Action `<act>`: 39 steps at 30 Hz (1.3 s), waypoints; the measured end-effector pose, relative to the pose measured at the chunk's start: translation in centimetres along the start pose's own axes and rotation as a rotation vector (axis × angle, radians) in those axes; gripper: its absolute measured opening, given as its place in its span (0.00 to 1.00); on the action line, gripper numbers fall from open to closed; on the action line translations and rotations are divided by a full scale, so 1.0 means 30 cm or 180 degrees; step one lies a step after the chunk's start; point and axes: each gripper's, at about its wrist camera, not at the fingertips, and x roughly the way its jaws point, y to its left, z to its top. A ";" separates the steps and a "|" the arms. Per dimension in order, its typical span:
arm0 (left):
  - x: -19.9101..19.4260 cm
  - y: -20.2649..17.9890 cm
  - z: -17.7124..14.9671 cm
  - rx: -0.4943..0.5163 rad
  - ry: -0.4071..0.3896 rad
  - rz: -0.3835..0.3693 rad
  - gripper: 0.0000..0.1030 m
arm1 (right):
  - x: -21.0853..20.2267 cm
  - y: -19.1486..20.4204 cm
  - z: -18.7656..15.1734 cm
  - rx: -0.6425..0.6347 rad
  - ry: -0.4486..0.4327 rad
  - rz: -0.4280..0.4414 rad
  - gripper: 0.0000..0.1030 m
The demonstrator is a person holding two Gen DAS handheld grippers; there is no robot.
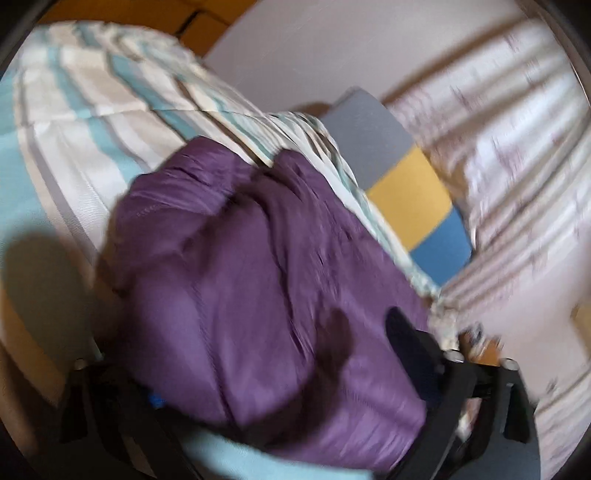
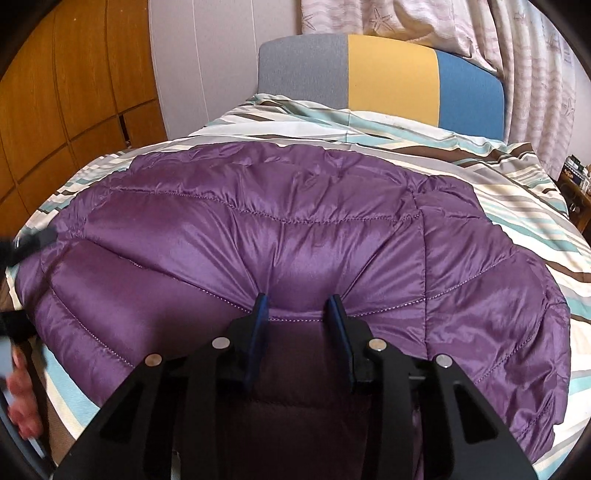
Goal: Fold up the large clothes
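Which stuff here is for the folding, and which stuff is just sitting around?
For the folding:
- purple jacket
- right gripper, pinching a fold of the jacket
- left gripper, with jacket bunched between its fingers; too blurry to tell whether it is shut

Just there:
- striped bedcover, under the jacket
- headboard
- curtain
- wooden wardrobe

A bed (image 2: pixel 369 125) with a striped teal, white and brown cover carries a purple quilted jacket (image 2: pixel 258 229) spread across it.
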 end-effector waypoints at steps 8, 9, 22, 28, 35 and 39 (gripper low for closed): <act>0.008 0.028 0.032 -0.0189 0.0017 0.0071 0.26 | -0.006 0.001 -0.009 0.0002 -0.0030 -0.0005 0.33; -0.003 0.010 0.034 -0.0141 -0.0019 0.0076 0.25 | -0.006 0.001 -0.009 0.0001 -0.0032 -0.0007 0.33; -0.109 -0.372 -0.032 0.1454 -0.0542 0.0052 0.21 | 0.013 0.002 -0.003 0.0019 0.0026 -0.0056 0.33; -0.092 -0.509 -0.100 0.2152 -0.0552 0.0071 0.21 | -0.005 -0.014 0.002 0.0128 -0.0049 0.0002 0.38; -0.050 -0.613 -0.163 0.2727 -0.0532 0.0208 0.21 | -0.157 -0.172 -0.026 0.0603 -0.0364 -0.0211 0.56; -0.027 -0.662 -0.215 0.2971 -0.0519 0.0174 0.21 | -0.247 -0.336 -0.070 0.1011 -0.0447 -0.0513 0.58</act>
